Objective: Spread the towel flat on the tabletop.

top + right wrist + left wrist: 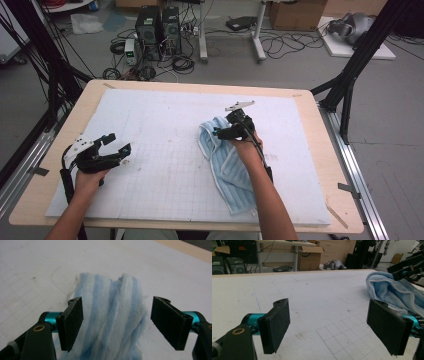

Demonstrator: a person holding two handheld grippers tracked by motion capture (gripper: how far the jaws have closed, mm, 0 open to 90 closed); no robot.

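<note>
A light blue striped towel point(231, 172) lies bunched lengthwise on the white mat, right of centre. My right gripper point(223, 129) hovers over the towel's far end with its jaws open. In the right gripper view the towel point(110, 302) runs between and beneath the two pads point(72, 325), and neither pad presses on it. My left gripper point(119, 143) stands open and empty over the mat near the left edge. In the left gripper view its pads point(275, 327) are wide apart over bare mat, with the towel point(392, 292) and the right gripper point(409, 270) at the far right.
A white gridded mat point(165, 165) covers most of the wooden table point(45, 190). Black frame posts point(350, 75) stand at both sides of the table. Computers, cables point(155, 35) and cardboard boxes sit on the floor beyond the far edge.
</note>
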